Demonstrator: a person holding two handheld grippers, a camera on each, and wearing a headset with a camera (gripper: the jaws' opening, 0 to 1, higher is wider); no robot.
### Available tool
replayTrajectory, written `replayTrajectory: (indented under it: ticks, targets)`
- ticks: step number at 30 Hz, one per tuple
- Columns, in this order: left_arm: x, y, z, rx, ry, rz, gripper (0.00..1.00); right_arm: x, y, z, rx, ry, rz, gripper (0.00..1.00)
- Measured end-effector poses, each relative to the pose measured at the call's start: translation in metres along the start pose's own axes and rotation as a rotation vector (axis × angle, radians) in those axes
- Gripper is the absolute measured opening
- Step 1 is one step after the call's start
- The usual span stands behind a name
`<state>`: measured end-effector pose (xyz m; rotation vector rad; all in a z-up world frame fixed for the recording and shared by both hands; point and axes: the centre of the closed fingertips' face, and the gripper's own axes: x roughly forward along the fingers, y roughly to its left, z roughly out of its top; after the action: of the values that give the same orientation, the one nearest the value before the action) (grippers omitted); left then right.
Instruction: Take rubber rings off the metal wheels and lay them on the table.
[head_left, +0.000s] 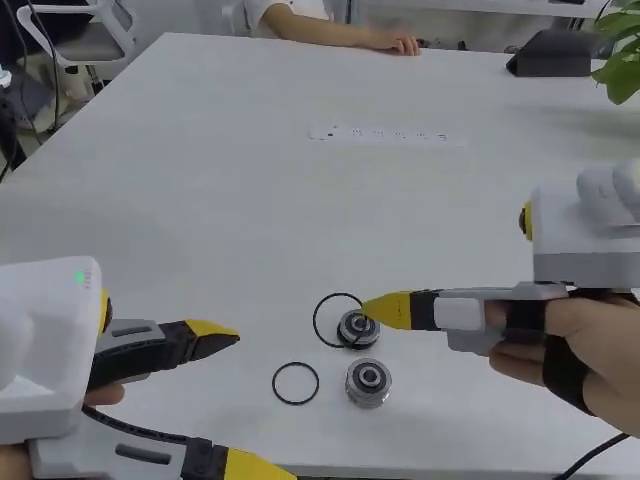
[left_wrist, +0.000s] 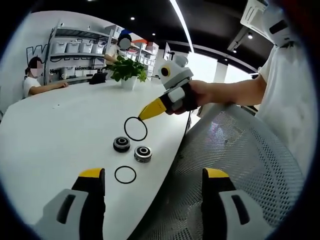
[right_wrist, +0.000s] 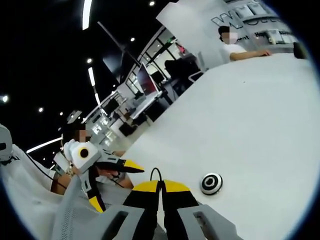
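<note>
Two metal wheels (head_left: 358, 329) (head_left: 368, 383) sit near the front edge of the white table (head_left: 250, 200). A loose black rubber ring (head_left: 296, 383) lies flat to their left. My right gripper (head_left: 372, 309) is shut on a second rubber ring (head_left: 330, 305), pinching its rim just beside the far wheel. In the right gripper view the thin ring (right_wrist: 157, 174) sticks up between the closed yellow tips (right_wrist: 160, 187), with one wheel (right_wrist: 211, 183) beyond. My left gripper (head_left: 236, 400) is open at the lower left, nothing between its jaws (left_wrist: 154, 175); its view takes in both wheels (left_wrist: 121, 144) (left_wrist: 143, 153), the lying ring (left_wrist: 125, 174) and the held ring (left_wrist: 135, 128).
A white power strip (head_left: 380, 135) lies mid-table. A person's arm (head_left: 370, 38) rests on the far edge, with a dark object (head_left: 555, 52) and a plant (head_left: 625, 60) at the far right. A mesh chair (left_wrist: 235, 165) stands by the near edge.
</note>
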<state>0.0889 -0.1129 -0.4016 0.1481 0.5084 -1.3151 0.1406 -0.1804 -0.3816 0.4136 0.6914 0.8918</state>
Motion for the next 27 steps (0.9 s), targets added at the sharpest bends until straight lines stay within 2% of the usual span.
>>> replayTrajectory:
  ticks: [13, 15, 17, 21, 27]
  targets:
    - [-0.001, 0.005, 0.000, -0.006, -0.004, 0.022, 0.79, 0.026, 0.008, -0.006, -0.079, 0.095, 0.012, 0.00]
    - [-0.002, 0.008, 0.000, 0.000, -0.004, 0.038, 0.80, 0.031, 0.005, -0.008, -0.094, 0.120, -0.011, 0.00]
    - [-0.002, 0.009, 0.001, -0.002, -0.008, 0.046, 0.81, 0.035, -0.004, -0.013, -0.111, 0.162, -0.067, 0.00]
    - [-0.003, 0.009, 0.001, -0.004, -0.012, 0.046, 0.81, 0.046, -0.005, -0.021, -0.114, 0.186, -0.058, 0.00]
    - [-0.002, 0.010, -0.003, -0.006, 0.006, 0.050, 0.80, 0.051, -0.014, -0.039, -0.138, 0.207, -0.079, 0.00]
